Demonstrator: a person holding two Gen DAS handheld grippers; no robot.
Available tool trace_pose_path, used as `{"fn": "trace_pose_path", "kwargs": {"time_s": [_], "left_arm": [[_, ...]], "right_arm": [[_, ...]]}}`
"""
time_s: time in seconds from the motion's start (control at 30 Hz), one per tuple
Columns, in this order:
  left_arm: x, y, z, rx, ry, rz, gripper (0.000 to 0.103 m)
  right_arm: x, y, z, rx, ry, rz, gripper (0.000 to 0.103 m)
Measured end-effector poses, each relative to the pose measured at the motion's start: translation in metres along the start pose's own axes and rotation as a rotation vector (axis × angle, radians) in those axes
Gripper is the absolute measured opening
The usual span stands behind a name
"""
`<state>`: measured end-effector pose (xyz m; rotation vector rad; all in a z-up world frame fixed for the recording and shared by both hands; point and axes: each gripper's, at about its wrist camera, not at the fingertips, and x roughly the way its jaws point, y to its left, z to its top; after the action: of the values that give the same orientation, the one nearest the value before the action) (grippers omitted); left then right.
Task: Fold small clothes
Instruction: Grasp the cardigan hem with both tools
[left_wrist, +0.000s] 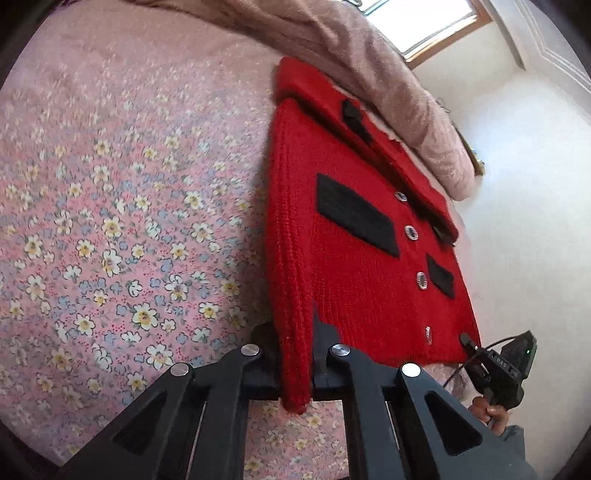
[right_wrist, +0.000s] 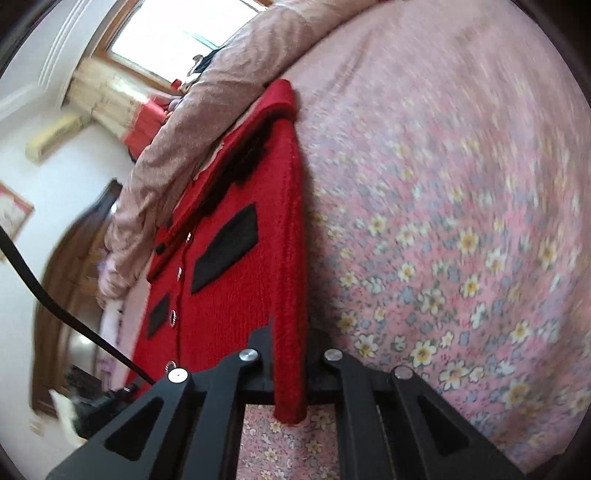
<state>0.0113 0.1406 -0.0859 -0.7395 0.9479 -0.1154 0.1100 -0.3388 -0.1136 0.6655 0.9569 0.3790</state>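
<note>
- Cardigan (left_wrist: 369, 266) hangs stretched over the floral bed (left_wrist: 110, 221), each lower corner clamped edge-on: left gripper (left_wrist: 295, 354) and right gripper (right_wrist: 290, 354) fingers pressed together on ribbed hem.
- Risk: thin bites may slip from the stretchy knit.
- Uneven lifting would skew the fold.

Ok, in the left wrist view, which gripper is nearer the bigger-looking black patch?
Left. The left gripper clamps the cardigan edge beside that patch; the right gripper grips it beyond the buttons.
</note>
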Motion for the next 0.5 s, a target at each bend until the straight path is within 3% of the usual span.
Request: {"fn": "trace_pose_path", "kwargs": {"time_s": [0.17, 0.5], "left_arm": [[-0.025, -0.005, 0.0, -0.006, -0.036, -0.058, 0.001], [-0.06, -0.012, -0.024, 0.089, -0.058, -0.013, 0.001]], "right_arm": [[-0.017, 0.022, 0.0, -0.112, -0.039, -0.003, 0.005], [-0.057, 0.041, -0.018, -0.188, -0.108, 0.028, 0.005]]}}
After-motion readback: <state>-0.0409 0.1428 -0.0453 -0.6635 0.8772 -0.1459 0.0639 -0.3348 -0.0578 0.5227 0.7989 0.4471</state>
